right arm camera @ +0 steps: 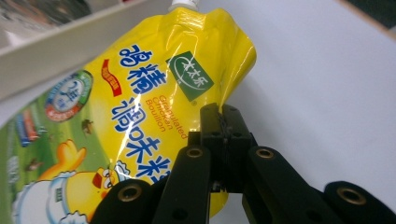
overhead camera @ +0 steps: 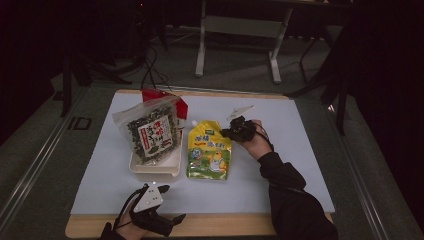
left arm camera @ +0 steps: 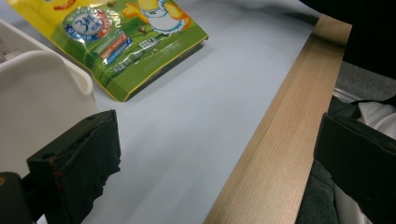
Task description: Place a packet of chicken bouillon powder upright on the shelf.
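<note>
At the near table edge the left gripper [overhead camera: 167, 202] is held with jaws spread, nothing between them. Farther on, a seaweed snack bag [overhead camera: 149, 131] is propped in the white tray [overhead camera: 155, 170]. Beside it, the chicken bouillon pouch [overhead camera: 209, 150] is pinched at its edge by the right gripper [right arm camera: 223, 122].

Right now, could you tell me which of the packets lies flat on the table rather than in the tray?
The yellow pouch; the seaweed bag stands in the tray.
</note>
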Tool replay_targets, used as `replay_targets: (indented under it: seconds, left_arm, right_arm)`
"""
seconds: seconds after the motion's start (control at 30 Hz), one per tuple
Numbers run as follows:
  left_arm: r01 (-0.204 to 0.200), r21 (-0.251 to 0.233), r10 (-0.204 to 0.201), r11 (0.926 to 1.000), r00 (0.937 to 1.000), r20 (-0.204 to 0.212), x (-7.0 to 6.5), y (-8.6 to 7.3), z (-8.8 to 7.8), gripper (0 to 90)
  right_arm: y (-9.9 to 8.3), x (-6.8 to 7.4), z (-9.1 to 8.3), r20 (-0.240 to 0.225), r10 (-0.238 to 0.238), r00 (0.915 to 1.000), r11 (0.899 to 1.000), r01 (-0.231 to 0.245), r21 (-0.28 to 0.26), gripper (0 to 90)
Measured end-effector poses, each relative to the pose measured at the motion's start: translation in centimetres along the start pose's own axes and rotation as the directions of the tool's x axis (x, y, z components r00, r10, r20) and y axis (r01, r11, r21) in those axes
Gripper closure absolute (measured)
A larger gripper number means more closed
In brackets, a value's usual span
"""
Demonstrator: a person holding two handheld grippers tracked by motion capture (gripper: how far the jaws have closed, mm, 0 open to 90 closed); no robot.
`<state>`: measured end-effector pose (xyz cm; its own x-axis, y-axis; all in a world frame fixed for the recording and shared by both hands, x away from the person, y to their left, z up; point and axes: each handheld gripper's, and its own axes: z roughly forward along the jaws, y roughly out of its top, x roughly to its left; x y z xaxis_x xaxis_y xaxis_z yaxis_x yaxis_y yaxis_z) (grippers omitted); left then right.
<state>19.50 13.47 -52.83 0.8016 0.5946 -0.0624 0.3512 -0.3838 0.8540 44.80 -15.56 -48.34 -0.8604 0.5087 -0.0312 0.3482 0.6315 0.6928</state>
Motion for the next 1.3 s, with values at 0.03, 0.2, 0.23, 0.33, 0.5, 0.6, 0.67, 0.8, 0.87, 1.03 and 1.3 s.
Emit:
replay_targets:
  seconds: [0.03,0.2,0.23,0.33,0.5,0.6,0.67,0.8,0.87,1.03,1.3]
  left_arm:
    - [-0.002,0.000,0.002,1.0000,1.0000,-0.001,0.0,0.0,0.0,1.9]
    - [0.000,0.002,0.000,1.0000,1.0000,0.000,0.0,0.0,0.1,1.9]
    - [0.000,0.002,0.000,1.0000,1.0000,-0.001,0.0,0.0,0.1,1.9]
    - [0.000,0.003,0.000,1.0000,1.0000,-0.006,0.0,0.0,0.1,1.9]
    - [0.000,-0.002,0.000,1.0000,1.0000,-0.006,-0.1,0.1,0.1,1.8]
    - [-0.001,-0.001,0.001,1.0000,1.0000,-0.002,-0.1,0.2,0.2,1.9]
    - [0.000,-0.005,0.000,1.0000,1.0000,0.000,-0.1,0.3,0.2,1.9]
    - [0.003,-0.004,-0.003,1.0000,0.9999,-0.012,-0.2,0.4,0.3,1.9]
    - [-0.006,-0.002,0.006,1.0000,0.9998,-0.021,-0.2,0.5,0.3,1.9]
    - [0.000,-0.023,-0.001,0.9997,0.9997,-0.026,0.0,1.0,0.1,4.0]
    - [0.017,-0.014,-0.018,0.9998,0.9980,-0.060,1.5,4.2,-0.4,12.7]
  right_arm:
    - [0.1,0.1,-0.4,-0.001,-0.004,1.0000,1.000,0.004,-0.012,90.0]
    - [0.4,1.3,-2.2,-0.005,-0.040,0.9992,0.997,0.040,-0.068,90.0]
    - [0.5,1.6,-2.6,-0.006,-0.049,0.9988,0.996,0.049,-0.078,90.0]
    - [0.6,2.1,-3.4,-0.006,-0.064,0.9979,0.993,0.063,-0.102,90.0]
    - [0.8,3.7,-5.2,-0.014,-0.111,0.9937,0.982,0.107,-0.152,90.0]
    - [0.7,4.5,-5.8,-0.018,-0.130,0.9913,0.977,0.126,-0.170,90.0]
    - [0.6,4.9,-6.2,-0.026,-0.140,0.9899,0.974,0.133,-0.183,90.0]
    - [0.3,5.6,-7.1,-0.038,-0.160,0.9864,0.967,0.149,-0.207,90.0]
    - [0.1,6.0,-7.4,-0.031,-0.170,0.9849,0.964,0.160,-0.212,90.0]
    - [-0.2,6.7,-8.0,-0.042,-0.187,0.9815,0.958,0.173,-0.228,90.0]
    - [-0.1,7.8,-8.7,-0.032,-0.221,0.9748,0.950,0.208,-0.231,90.0]
